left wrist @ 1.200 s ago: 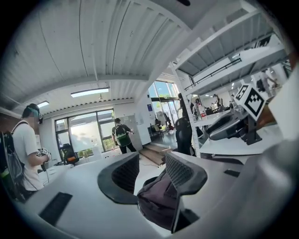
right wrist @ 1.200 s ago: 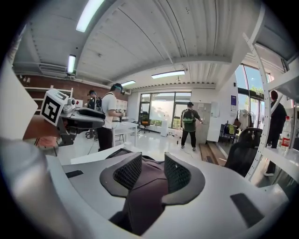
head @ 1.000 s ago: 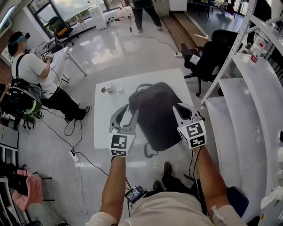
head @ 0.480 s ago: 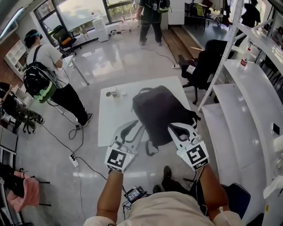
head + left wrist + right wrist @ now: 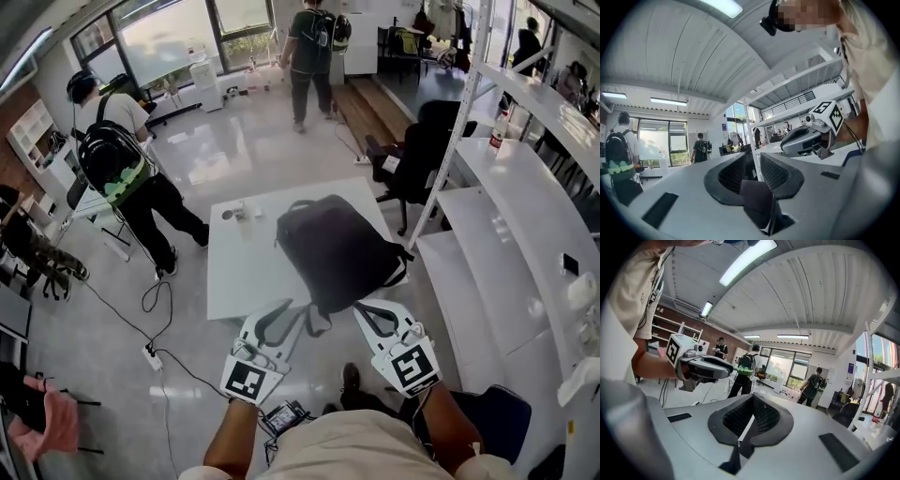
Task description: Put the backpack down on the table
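The black backpack (image 5: 337, 248) lies flat on the white table (image 5: 239, 272), with a strap hanging over the near edge. Both grippers hover level just short of that edge, apart from the bag. My left gripper (image 5: 281, 317) is partly open and nothing sits between its pads (image 5: 757, 171). My right gripper (image 5: 373, 314) is shut and empty, its pads meeting on a thin slit (image 5: 752, 420). Each gripper view shows the other gripper beside it: the right gripper (image 5: 806, 138) and the left gripper (image 5: 705, 369).
Small objects (image 5: 242, 212) sit at the table's far left corner. White shelving (image 5: 487, 225) runs along the right, with a black office chair (image 5: 417, 155) behind it. A person wearing a backpack (image 5: 122, 169) stands at left, another (image 5: 314, 47) far back. Cables (image 5: 155, 352) trail on the floor.
Both grippers have drawn back from over the backpack to the table's near edge. The left jaws narrowed and the right jaws shut. The backpack stays on the table.
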